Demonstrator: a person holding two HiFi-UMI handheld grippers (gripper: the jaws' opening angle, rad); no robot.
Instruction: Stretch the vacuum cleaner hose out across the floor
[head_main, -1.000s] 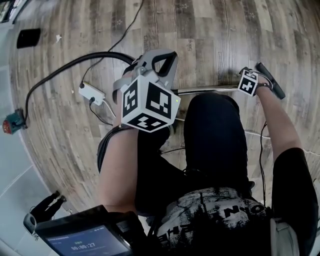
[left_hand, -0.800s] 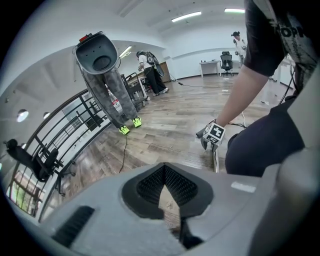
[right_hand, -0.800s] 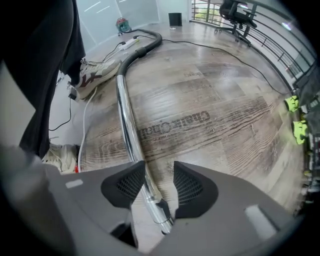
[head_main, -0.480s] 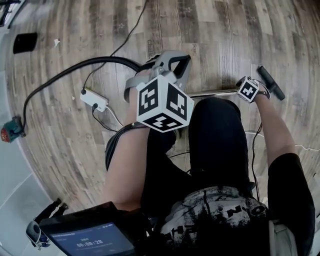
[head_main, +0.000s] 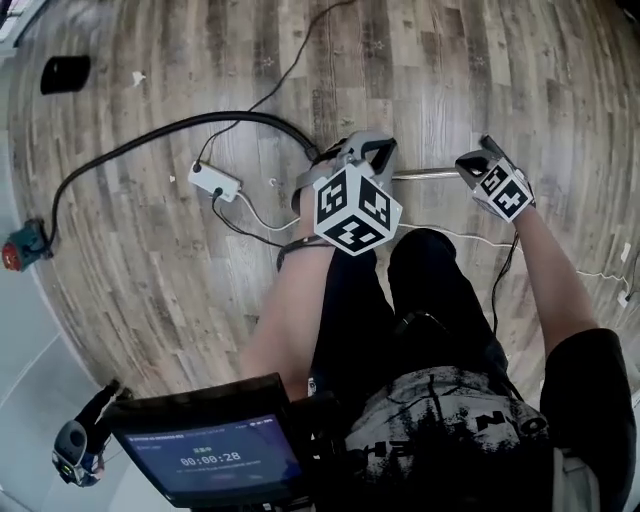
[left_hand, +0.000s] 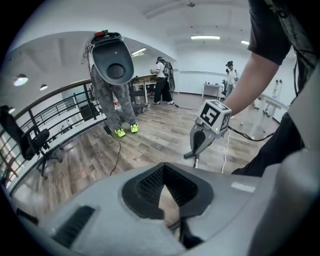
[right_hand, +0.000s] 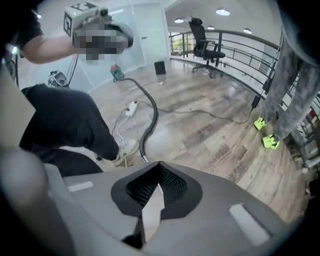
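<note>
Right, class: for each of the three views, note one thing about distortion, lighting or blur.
Head view: fisheye bows the wooden floor near the edges; the light is even. Left gripper view: dark vignetted corners, and the ceiling light strip glares white. Right gripper view: the railing curves, and a mosaic patch sits upper left.

- Two grippers are counted: left gripper (left_hand: 163, 175), right gripper (right_hand: 160, 172).
- One vacuum hose (head_main: 240, 114) is seen.
- One white power strip (head_main: 215, 180) is seen.
- One metal tube (head_main: 430, 174) is seen.

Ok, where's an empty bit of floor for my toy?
Bare grey-brown wooden floor beyond the shiny metal tube, and inside the curve of the black vacuum hose, below the white power strip. Crowded with thin cables around that strip.
</note>
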